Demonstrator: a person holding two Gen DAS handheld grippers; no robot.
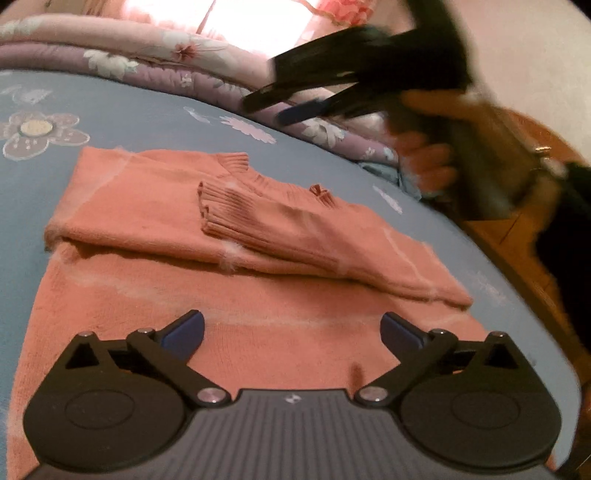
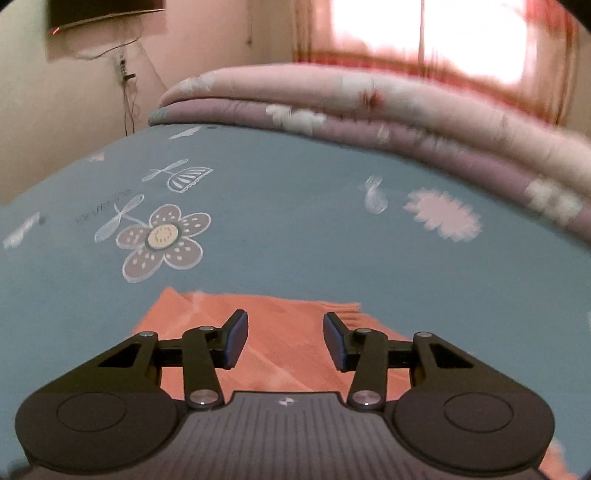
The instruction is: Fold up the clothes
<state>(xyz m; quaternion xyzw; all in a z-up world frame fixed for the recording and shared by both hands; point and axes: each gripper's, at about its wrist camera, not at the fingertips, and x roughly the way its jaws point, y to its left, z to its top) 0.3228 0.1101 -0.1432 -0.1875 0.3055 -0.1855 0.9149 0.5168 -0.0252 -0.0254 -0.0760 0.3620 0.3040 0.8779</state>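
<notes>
Sweater (image 1: 229, 236) lies on floral bedsheet (image 1: 122, 110) beside folded quilts (image 1: 155, 55), both claws released, empty

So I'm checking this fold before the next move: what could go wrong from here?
The sleeve lies loosely across the folded sweater, so a careless grab might drag it askew. The right gripper is blurred above the bed; coming down imprecisely, it might catch one layer only. The left gripper hovers open over the hem and could bunch it.

Blue flowered bedsheet (image 2: 295, 221) under folded quilts (image 2: 369, 110) (pink over purple), bright curtained window (image 2: 424, 29) behind, pale wall (image 2: 74, 103) left.
</notes>
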